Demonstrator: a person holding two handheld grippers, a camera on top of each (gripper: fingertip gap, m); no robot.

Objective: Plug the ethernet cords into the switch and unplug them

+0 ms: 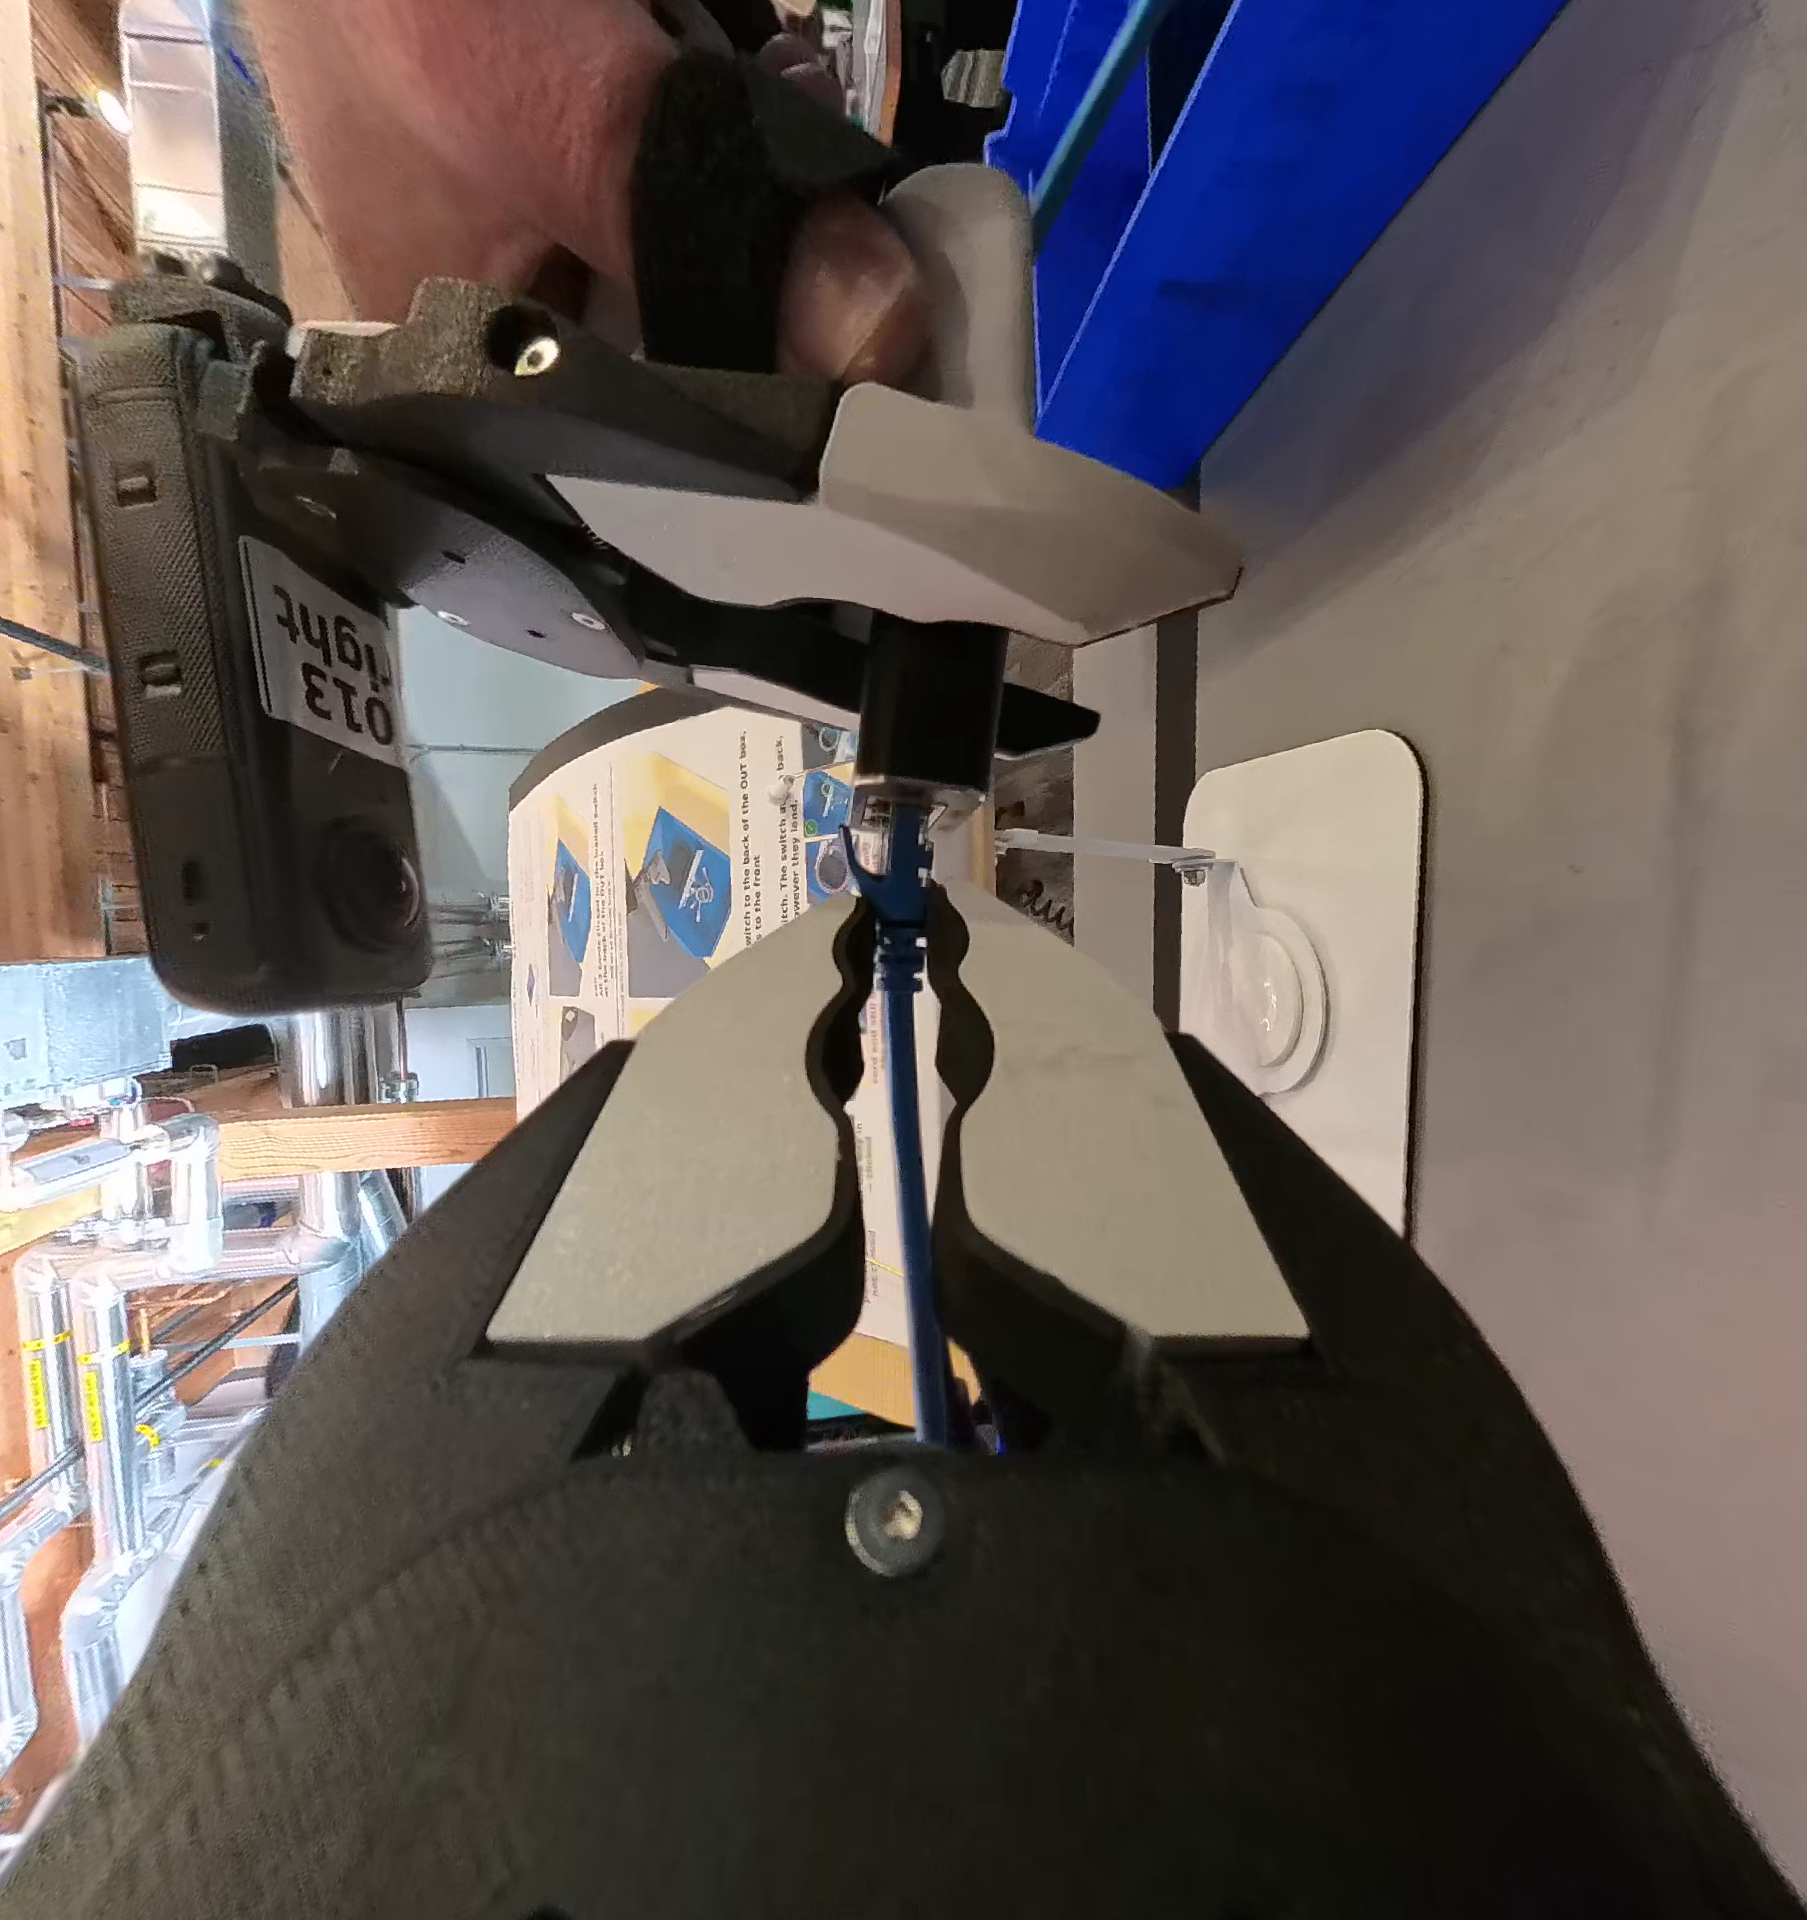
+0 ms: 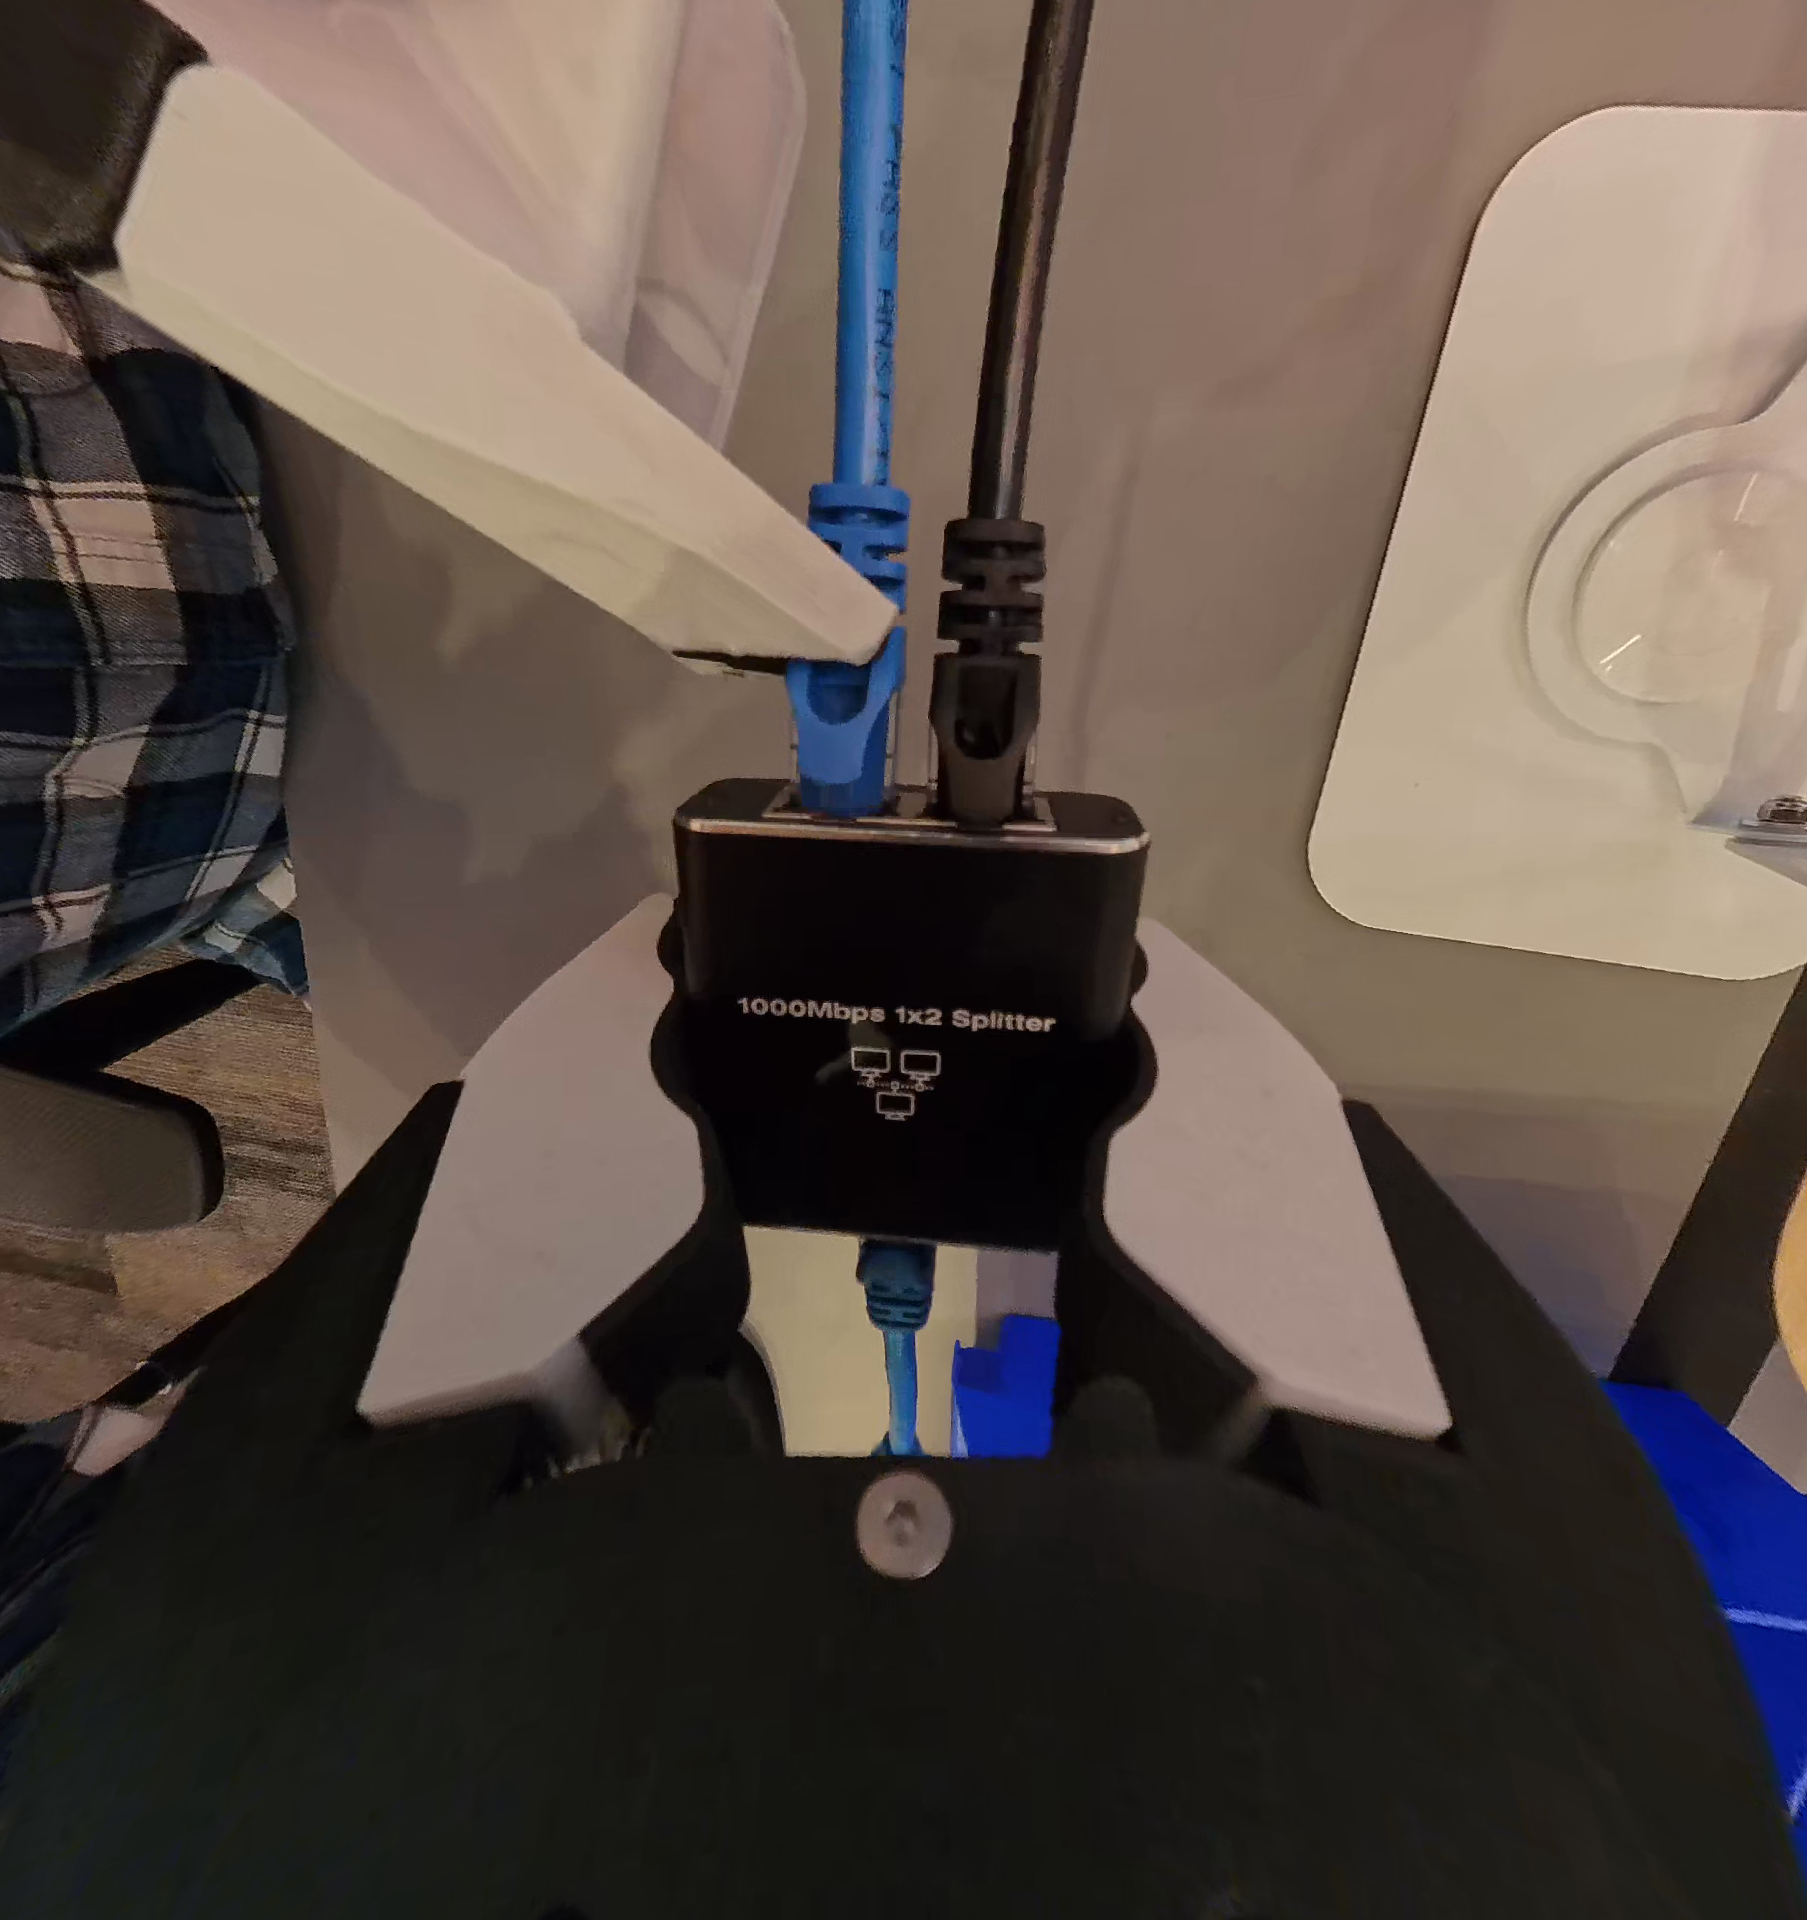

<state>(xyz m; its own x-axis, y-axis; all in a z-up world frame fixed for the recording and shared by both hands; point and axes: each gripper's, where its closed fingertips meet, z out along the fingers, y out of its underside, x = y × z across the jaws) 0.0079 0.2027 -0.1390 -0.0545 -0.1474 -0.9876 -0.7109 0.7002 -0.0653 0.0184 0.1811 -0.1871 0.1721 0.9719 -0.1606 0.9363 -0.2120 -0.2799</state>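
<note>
Your right hand-held gripper clamps the black switch, ports facing away, blue cord and black cord plugged in, left hand-held gripper nearly shut, pinching the blue cord's boot, blue bins far right.

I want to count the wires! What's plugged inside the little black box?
Black box: a blue cord and a black cord in its top sockets, another blue cord underneath. The plug tips inside are hidden.
</note>
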